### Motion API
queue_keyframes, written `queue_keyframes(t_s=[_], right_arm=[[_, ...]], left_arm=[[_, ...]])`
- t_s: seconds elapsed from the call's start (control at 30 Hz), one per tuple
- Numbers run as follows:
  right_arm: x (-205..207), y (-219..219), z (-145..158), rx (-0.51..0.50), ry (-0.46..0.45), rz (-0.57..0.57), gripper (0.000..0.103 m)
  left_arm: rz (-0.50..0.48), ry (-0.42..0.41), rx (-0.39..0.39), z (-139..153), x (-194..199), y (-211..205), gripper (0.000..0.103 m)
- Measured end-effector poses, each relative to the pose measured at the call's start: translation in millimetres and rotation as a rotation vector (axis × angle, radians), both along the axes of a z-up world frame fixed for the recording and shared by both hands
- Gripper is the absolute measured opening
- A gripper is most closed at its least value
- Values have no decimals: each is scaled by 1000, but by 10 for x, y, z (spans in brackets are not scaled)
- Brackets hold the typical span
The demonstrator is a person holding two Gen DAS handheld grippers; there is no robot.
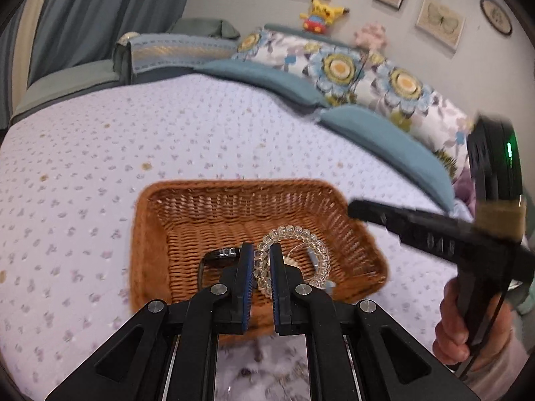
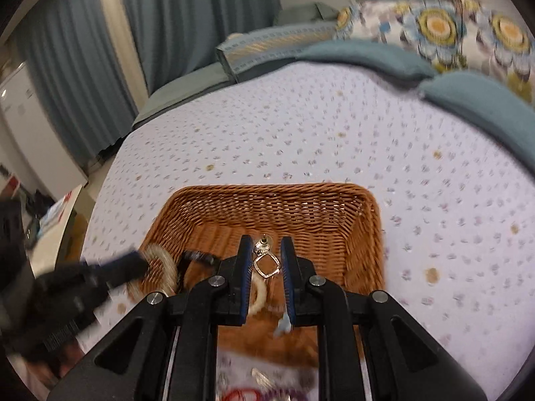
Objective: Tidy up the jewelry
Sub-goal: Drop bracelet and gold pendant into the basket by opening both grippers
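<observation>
Left wrist view: the left tongs [image 1: 260, 249] are drawn together, with only a narrow slit and nothing held. They hang over the near part of the basket [image 1: 234, 189]. Just beyond their tips a clear bead bracelet [image 1: 301, 234] lies on the basket floor, and a dark watch [image 1: 220, 253] lies at their left side. The right tongs [image 1: 354, 208] come in from the right over the basket's right wall, carried by a hand [image 1: 458, 334]. They are too blurred here to read their jaws. I judge that the gathering step is well advanced, since several pieces are already inside.

Right wrist view: the right tongs [image 2: 264, 244] seem to be clamped lightly on a silver earring [image 2: 265, 262]. It spans the gap and looks sharp, while the weave below is smeared. They stand above the basket [image 2: 274, 188], toward its near side. At their left, a cream ring [image 2: 167, 262] sits by the basket wall under the blurred left tongs [image 2: 133, 262]. The next move, as I judge it, calls for lowering and opening over a bare part of the floor, beyond the tips.

The walls are low and sloping. The bed cover [image 2: 334, 127] around the basket is free on the far and right sides. The two tongs are near each other, so they could collide.
</observation>
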State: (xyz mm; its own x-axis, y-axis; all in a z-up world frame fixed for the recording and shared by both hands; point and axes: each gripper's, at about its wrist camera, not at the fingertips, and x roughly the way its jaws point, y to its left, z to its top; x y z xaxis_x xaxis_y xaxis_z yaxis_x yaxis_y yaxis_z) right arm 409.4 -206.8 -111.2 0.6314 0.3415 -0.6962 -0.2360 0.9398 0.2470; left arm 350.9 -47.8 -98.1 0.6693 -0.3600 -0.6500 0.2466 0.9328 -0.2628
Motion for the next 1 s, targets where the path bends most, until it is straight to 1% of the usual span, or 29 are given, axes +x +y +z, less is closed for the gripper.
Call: queue_keyframes(t_s=[0.13,0.23,0.33,0.4,0.57,0.67,0.73,0.8,0.83,0.87,0.9,0.93,1.0], right_arm=[[322,-32,-281,17,82,-42,19],[496,-34,-453,4,132,-63,19],[615,-38,-581,-6,172,-74,19],[653,-26,-641,-16,187,-84,19],[714,29,-721,-42,207,-90,20],[676,14,-692,-43,205,-91,20],[650,3,-659,-40,198,-86,20],[599,-8,-619,-44,192,-86,25],[568,-16,-595,-45,189,-85,27],[522,-25,-565,-45,184,-85,32],[476,-39,-534,-43,180,-87,34],[427,-55,-503,-34,174,-87,34],[294,-83,-424,-10,160,-81,35]], left_arm=[[-19,35,44,-258,166,-202,10],[-22,61,49,-406,238,-260,10],[-23,78,45,-494,266,-272,10],[-27,81,57,-526,270,-292,10],[-34,96,62,-550,277,-311,10],[-41,120,35,-541,276,-277,12],[-42,112,26,-499,240,-244,12],[-47,109,19,-444,192,-206,14],[-51,112,10,-427,176,-190,20],[-51,113,0,-391,140,-154,30],[-46,103,-10,-339,95,-107,36],[-36,83,-17,-273,20,-50,44],[-26,55,-25,-173,-105,49,45]])
